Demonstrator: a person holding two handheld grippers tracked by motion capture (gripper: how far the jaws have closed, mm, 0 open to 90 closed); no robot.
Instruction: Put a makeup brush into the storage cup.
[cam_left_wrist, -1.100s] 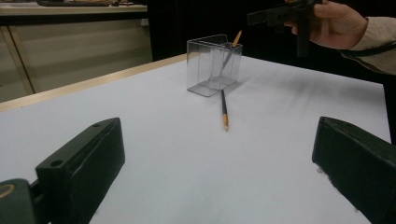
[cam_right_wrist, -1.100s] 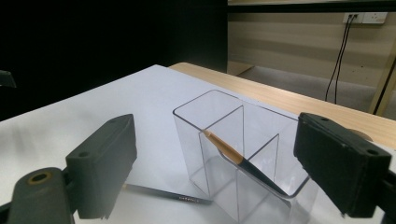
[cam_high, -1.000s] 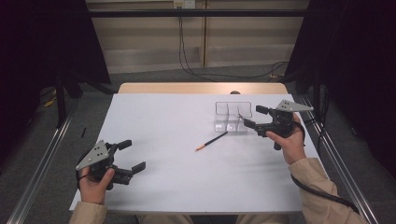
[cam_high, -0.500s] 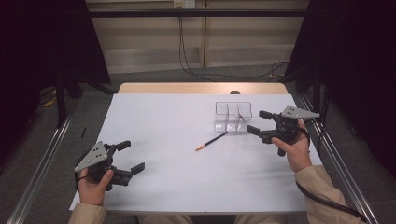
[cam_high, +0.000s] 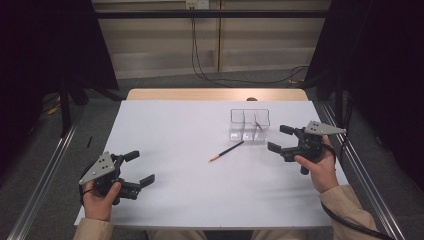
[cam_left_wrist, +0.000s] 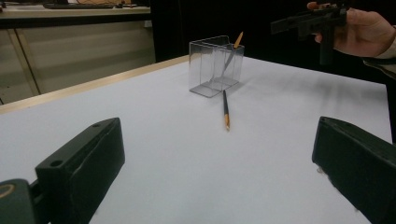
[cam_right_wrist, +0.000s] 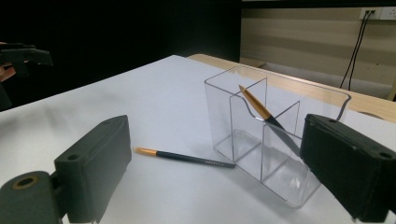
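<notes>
Since the earlier frames the right gripper (cam_high: 280, 139) has been drawn back from the clear acrylic organiser (cam_high: 249, 125) toward the table's right edge, while the left gripper (cam_high: 140, 167) has been kept in place near the front left corner of the white table (cam_high: 170, 130). Both grippers are held with their jaws wide apart and nothing between them. A black-handled brush with an orange tip (cam_high: 226, 150) is seen lying flat on the table, its dark end just beside the organiser's front left corner and its orange end pointed toward the person. A second brush (cam_right_wrist: 261, 112) is seen leaning tilted inside one of the organiser's compartments, its orange end raised above the rim.
</notes>
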